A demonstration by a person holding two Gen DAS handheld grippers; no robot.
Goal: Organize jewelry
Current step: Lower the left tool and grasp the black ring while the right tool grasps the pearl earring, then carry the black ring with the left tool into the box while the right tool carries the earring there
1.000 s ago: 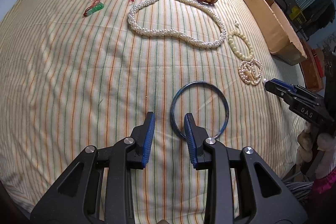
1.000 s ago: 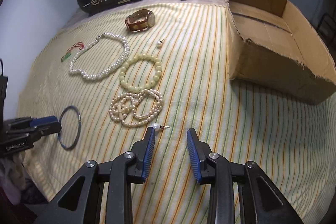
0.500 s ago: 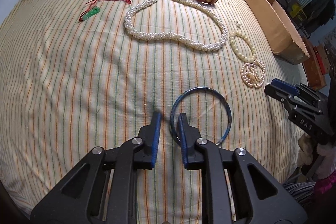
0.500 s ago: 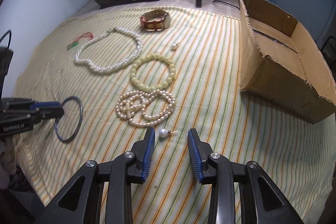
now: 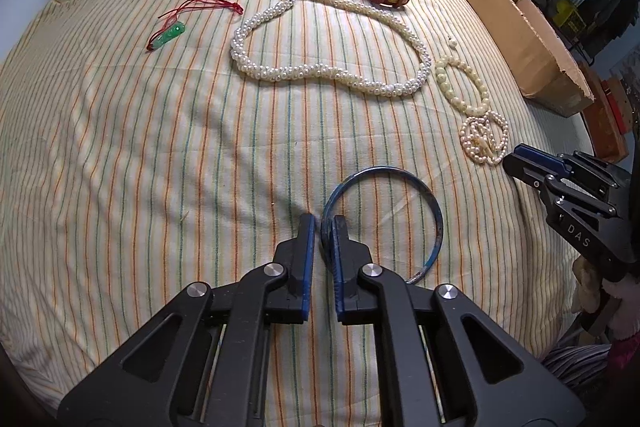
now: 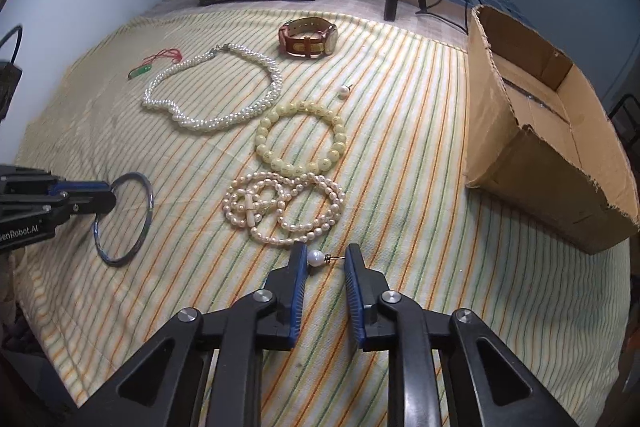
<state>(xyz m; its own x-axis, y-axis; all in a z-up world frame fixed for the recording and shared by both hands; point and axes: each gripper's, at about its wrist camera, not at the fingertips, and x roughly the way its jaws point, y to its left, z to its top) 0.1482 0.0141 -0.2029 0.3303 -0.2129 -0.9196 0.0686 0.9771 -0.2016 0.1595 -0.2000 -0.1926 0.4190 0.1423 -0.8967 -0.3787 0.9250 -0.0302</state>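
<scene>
So the left gripper [image 5: 322, 227] is pinched tight on the near rim of the blue bangle [image 5: 434, 211], which lies flat on the striped cloth [image 5: 120, 147]. The right gripper [image 6: 325, 259] is closing around a pearl earring [image 6: 316, 258] just below the pink pearl strand [image 6: 284, 207], and the cardboard box [image 6: 552, 163] sits off to its right.

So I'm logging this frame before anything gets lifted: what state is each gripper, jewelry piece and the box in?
left gripper: shut on the blue bangle rim
right gripper: closing, pearl earring between its jaws
pearl necklace: clasp undone
watch: strap buckled into a loop
cardboard box: open, on its side
</scene>
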